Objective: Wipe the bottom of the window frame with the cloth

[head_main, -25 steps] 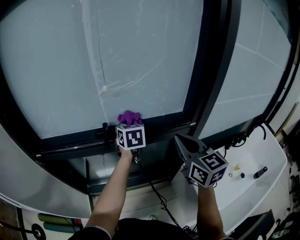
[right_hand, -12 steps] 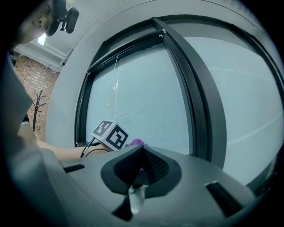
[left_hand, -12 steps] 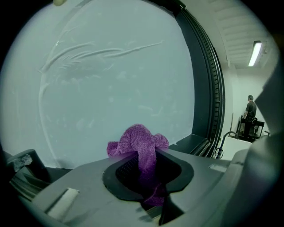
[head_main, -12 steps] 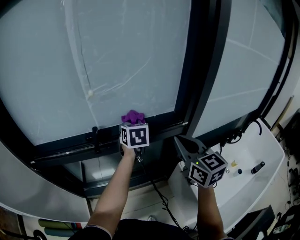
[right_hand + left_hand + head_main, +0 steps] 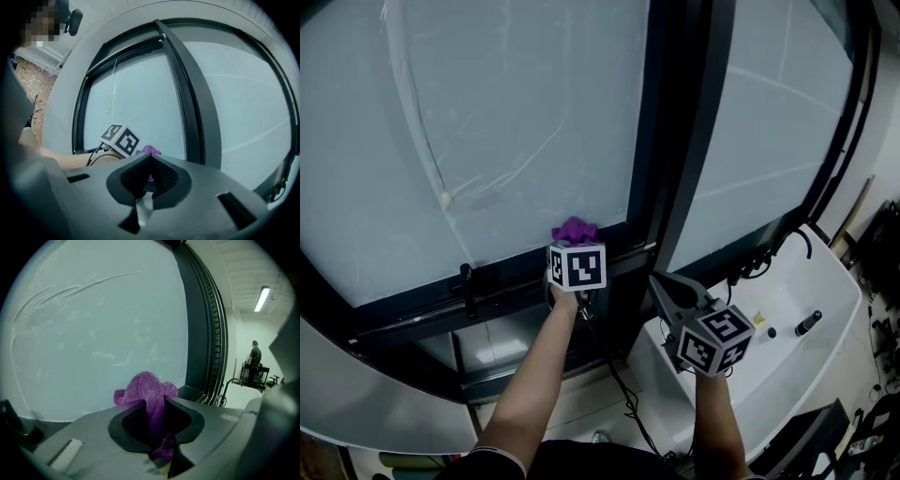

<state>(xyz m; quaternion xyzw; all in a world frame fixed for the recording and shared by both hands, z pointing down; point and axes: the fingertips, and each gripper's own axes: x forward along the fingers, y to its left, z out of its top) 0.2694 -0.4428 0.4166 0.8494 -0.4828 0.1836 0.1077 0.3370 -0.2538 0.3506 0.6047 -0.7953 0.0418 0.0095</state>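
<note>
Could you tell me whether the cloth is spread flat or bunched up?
Bunched up: the cloth is a crumpled wad pinched in the left claw.

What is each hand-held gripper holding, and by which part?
Left hand-held gripper: the purple cloth, pinched around its middle, one bunch poking out. Right hand-held gripper: shut, holding nothing.

The black bottom rail of the window frame carries a purple cloth, bunched where rail meets glass, and farther left a small upright black latch (its form unclear).
</note>
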